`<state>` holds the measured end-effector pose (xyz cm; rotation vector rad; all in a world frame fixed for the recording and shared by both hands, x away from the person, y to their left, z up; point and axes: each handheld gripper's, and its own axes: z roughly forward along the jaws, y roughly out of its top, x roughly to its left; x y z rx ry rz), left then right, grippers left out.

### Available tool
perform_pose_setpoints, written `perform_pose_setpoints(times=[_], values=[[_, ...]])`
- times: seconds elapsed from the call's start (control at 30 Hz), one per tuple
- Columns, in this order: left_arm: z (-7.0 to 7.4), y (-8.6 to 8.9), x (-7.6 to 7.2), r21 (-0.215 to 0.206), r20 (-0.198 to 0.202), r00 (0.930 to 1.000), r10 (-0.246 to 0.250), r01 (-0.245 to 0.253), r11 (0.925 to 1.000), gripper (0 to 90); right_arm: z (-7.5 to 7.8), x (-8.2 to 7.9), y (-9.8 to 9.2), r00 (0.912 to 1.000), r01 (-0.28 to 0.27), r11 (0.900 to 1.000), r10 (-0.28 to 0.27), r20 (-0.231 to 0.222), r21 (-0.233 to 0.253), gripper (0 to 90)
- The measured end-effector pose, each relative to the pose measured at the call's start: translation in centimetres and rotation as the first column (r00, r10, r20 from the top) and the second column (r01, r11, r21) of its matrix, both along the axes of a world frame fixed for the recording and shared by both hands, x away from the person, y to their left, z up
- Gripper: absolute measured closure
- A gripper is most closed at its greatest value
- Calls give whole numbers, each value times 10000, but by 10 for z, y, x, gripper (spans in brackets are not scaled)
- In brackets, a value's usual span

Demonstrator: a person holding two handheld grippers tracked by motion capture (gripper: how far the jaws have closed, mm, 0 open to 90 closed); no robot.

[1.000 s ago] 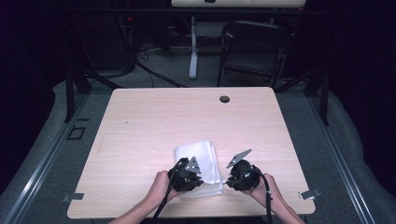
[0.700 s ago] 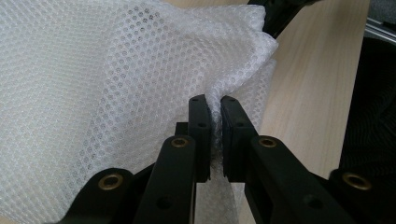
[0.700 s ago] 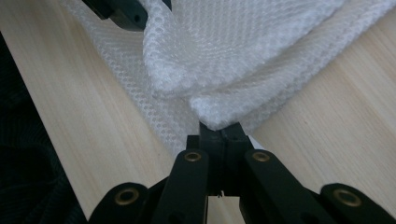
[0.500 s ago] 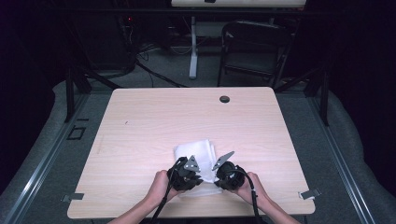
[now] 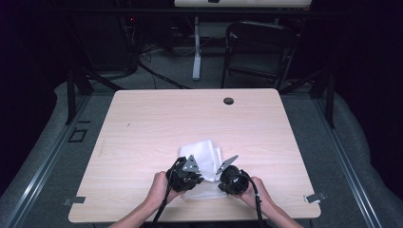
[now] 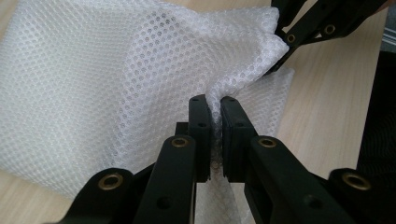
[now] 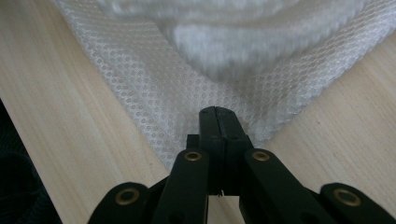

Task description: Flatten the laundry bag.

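Clearly the left gripper (image 6: pixel 213 109) pinches a fold of the white mesh cloth (image 5: pixel 203 156) at the pale wooden table's (image 5: pixel 142 128) near edge, while the right gripper (image 7: pixel 219 116), jaws pressed together, seemingly clamps another layer, so uneven pulling could slip the thin mesh free.

Right gripper (image 5: pixel 227 175) moved left over the last second: it sat well apart from the left gripper (image 5: pixel 187 175), off the right edge of the white mesh cloth (image 5: pixel 202 154); now it's just beside the left one, over the cloth's near right part. Right hand (image 5: pixel 254 190) and forearm came in with it. Its grey plate swung, now tilted toward the left gripper's. Right jaws now pressed together on the cloth's edge, as the right gripper view shows. The cloth's near right part, flat on the table (image 5: pixel 142 123) before, is now bunched between the two grippers.
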<state>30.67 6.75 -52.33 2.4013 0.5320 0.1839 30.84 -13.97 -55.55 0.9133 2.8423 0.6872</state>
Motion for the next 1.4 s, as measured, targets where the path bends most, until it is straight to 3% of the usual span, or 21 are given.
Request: perform_pose_setpoints(times=[0.43,0.8,0.9,1.07,1.17,1.4], values=[[9,14,-6,-369,509,9964,677,-658,9971,843,2,-2,-6,9993,339,9989,-344,-151,-310,900],[11,16,-6,-362,828,9937,759,-731,9967,846,3,-3,-17,9975,660,9962,-673,-204,-577,900],[12,18,-7,-385,789,9939,772,-744,9965,843,4,-3,-19,9971,713,9956,-728,-232,-601,900],[13,25,-7,-782,834,9908,1065,-1000,9919,834,3,-3,-22,9960,852,9944,-866,-210,-631,900],[12,27,-5,-713,657,9919,1088,-1041,9920,834,4,-2,-25,9955,848,9948,-870,-367,-563,900],[12,32,-6,-817,516,9904,1283,-1238,9889,844,4,-2,-30,9957,879,9942,-894,-224,-622,900]])
